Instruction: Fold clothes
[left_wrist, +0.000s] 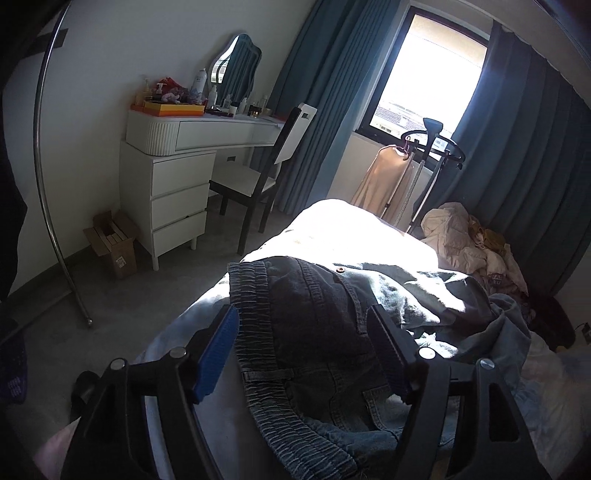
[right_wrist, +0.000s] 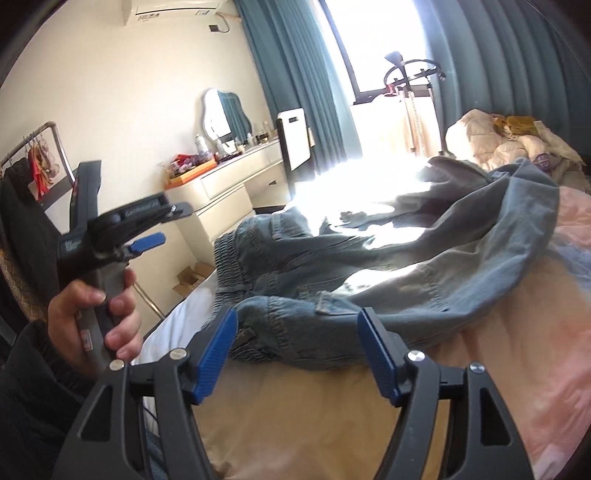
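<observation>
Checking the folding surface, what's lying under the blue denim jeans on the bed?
Under the blue denim jeans, white and peach bedding shows around the edges; whatever lies directly beneath is covered.

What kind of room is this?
Most likely a bedroom. There's a bed with jeans lying on it, a white dressing table with a mirror, and curtains by the window.

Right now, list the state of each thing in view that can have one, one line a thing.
Blue denim jeans with elastic waistband: lying crumpled on the bed, unfolded, not gripped.
Left gripper: jaws open, above the jeans' waistband.
Right gripper: jaws open, empty, at the jeans' near edge.
Teal curtains: drawn apart at the window.
White dresser drawers: shut.
Brown cardboard box: open, on the floor.
</observation>
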